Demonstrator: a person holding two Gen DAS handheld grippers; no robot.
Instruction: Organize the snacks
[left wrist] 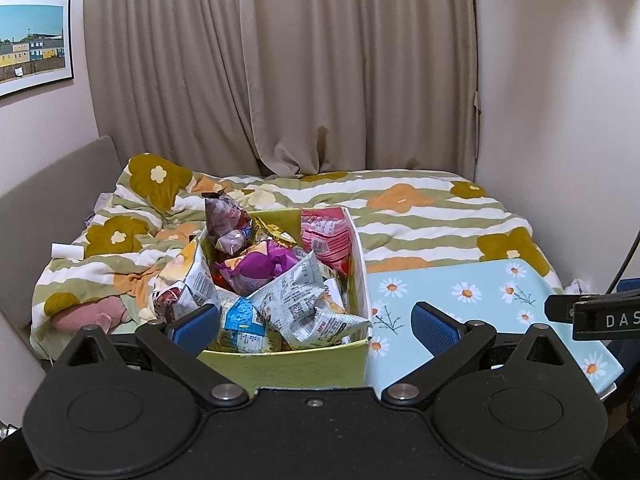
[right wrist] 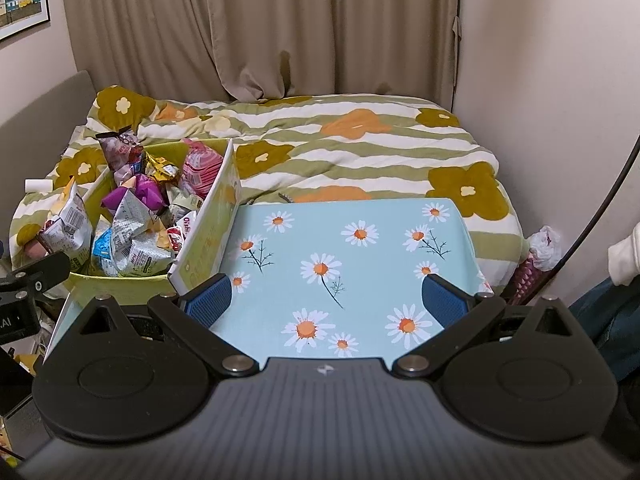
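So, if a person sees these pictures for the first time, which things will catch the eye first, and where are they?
First the green box, piled with crumpled snack packets, standing on the left part of the pale blue daisy-print table. Behind it lies a bed with a striped quilt bearing big flowers, before beige curtains. Both tools, left and right, are open and empty.

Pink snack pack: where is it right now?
In the left wrist view the pink snack pack stands in the far right corner of the green box, against its right wall, behind the purple wrapper; box sits left of the daisy tray.
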